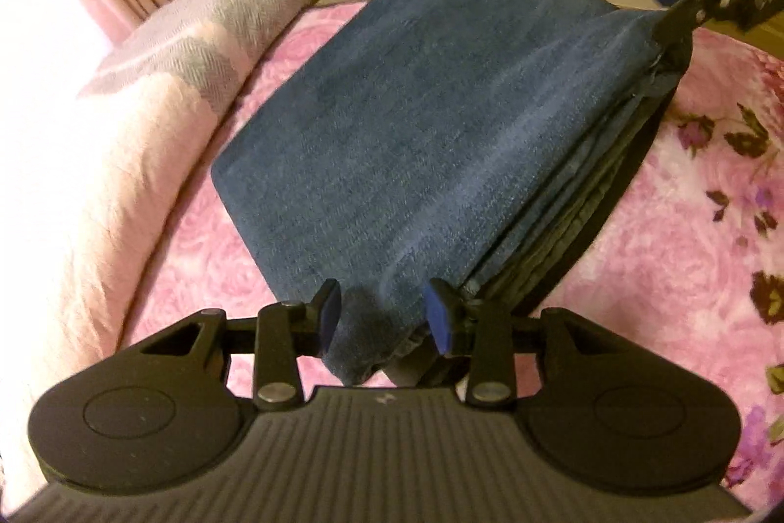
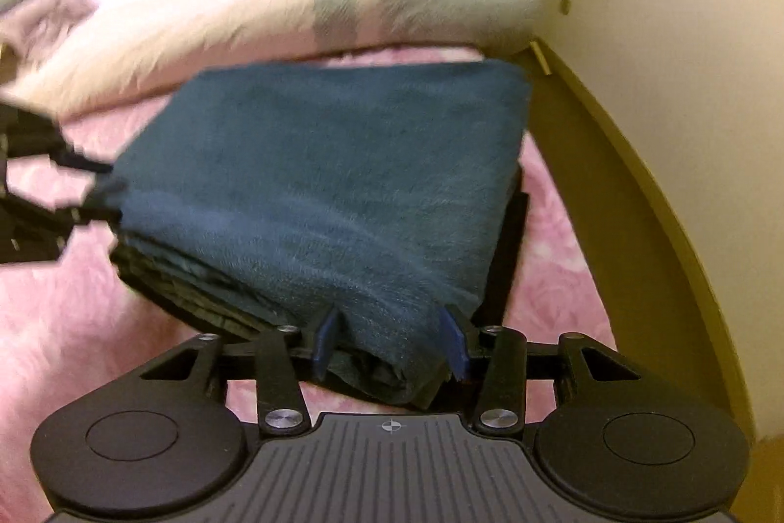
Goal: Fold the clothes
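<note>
Left gripper [image 1: 382, 317]: clamping the near corner of the folded jeans [image 1: 416, 121].
Right gripper [image 2: 389, 339]: pinching the other corner.
Jeans: stretching ahead of both, lying over the pink floral blanket [image 1: 686, 238].

Right wrist view motion-blurred throughout: folded jeans [image 2: 333, 189] weave smeared, pillow [image 2: 274, 28] pattern streaky. Left hand-held gripper [image 2: 95, 192] cut off by left edge there, fingertips lost in blur at the denim corner, grip unclear. Window area blown out white, no detail. In left wrist view the right hand-held gripper [image 1: 673, 15] is blurred and clipped by the top right corner; one fingertip hidden behind the jeans edge. Layers under the top fold mostly hidden; dark lower layer unidentifiable. Bedspread [image 1: 686, 229] cut by frame edges.
</note>
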`<action>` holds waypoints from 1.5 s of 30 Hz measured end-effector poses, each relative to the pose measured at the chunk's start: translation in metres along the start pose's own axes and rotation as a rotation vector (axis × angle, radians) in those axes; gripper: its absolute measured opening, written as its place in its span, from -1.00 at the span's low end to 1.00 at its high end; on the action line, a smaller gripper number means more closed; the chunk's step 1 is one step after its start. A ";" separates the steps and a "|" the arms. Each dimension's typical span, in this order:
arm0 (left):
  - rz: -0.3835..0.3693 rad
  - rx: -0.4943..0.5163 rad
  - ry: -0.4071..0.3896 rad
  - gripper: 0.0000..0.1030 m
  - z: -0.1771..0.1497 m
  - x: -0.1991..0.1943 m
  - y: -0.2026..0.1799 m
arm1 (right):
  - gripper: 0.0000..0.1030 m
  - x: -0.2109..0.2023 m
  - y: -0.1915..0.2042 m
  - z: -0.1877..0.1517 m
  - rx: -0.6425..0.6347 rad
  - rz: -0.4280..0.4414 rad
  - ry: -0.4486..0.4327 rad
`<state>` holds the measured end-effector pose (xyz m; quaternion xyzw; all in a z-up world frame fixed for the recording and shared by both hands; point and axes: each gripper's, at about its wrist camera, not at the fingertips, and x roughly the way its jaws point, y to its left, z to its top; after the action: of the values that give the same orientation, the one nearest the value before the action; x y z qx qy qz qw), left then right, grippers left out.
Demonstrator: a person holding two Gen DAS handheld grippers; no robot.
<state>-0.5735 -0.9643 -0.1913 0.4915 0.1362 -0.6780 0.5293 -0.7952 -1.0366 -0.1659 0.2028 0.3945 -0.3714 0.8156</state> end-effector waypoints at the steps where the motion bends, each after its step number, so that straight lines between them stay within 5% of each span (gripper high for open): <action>1: -0.003 0.003 0.006 -0.35 0.000 0.000 0.000 | -0.14 -0.006 -0.006 -0.003 0.069 0.018 -0.009; 5: 0.027 0.074 -0.071 -0.36 0.015 -0.018 -0.009 | -0.14 -0.018 -0.037 -0.008 0.329 0.095 -0.040; 10: -0.066 0.044 -0.100 -0.34 0.049 -0.016 -0.024 | -0.13 -0.010 -0.073 0.005 0.474 0.145 -0.077; 12: -0.104 0.032 -0.112 -0.34 0.063 -0.015 -0.030 | 0.18 -0.002 -0.091 0.018 0.517 0.166 -0.103; 13: -0.122 0.026 -0.118 -0.34 0.070 -0.014 -0.033 | 0.59 0.005 -0.101 0.027 0.532 0.172 -0.124; 14: -0.141 0.020 -0.124 -0.34 0.077 -0.014 -0.036 | 0.64 0.011 -0.110 0.037 0.538 0.173 -0.147; 19: -0.238 -0.010 -0.068 -0.35 0.088 0.013 -0.062 | 0.63 0.064 -0.139 0.088 0.483 0.242 -0.167; 22: -0.220 0.002 -0.067 -0.34 0.080 0.019 -0.074 | 0.62 0.095 -0.149 0.108 0.474 0.285 -0.141; 25: -0.233 -0.016 -0.048 -0.34 0.081 0.019 -0.069 | -0.39 0.116 -0.149 0.119 0.454 0.301 -0.082; 29: -0.244 0.006 -0.030 -0.26 0.087 0.021 -0.074 | -0.61 0.111 -0.140 0.146 0.361 0.312 -0.062; 34: -0.215 0.073 -0.031 -0.22 0.084 0.028 -0.092 | -0.55 0.129 -0.146 0.147 0.321 0.311 -0.037; 37: -0.225 0.046 -0.031 -0.22 0.083 0.026 -0.089 | -0.22 0.137 -0.160 0.132 0.392 0.300 -0.025; 38: -0.230 0.041 -0.027 -0.22 0.082 0.022 -0.085 | 0.05 0.131 -0.162 0.129 0.406 0.287 -0.039; 39: -0.232 0.034 -0.028 -0.23 0.080 0.016 -0.080 | 0.10 0.120 -0.161 0.127 0.405 0.268 -0.064; 45: -0.108 -0.059 -0.096 -0.25 0.058 -0.022 -0.039 | 0.10 0.047 -0.137 0.097 0.374 0.294 -0.156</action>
<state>-0.6377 -0.9764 -0.1591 0.4345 0.1569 -0.7242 0.5121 -0.8332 -1.2061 -0.1497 0.3760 0.2211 -0.3297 0.8373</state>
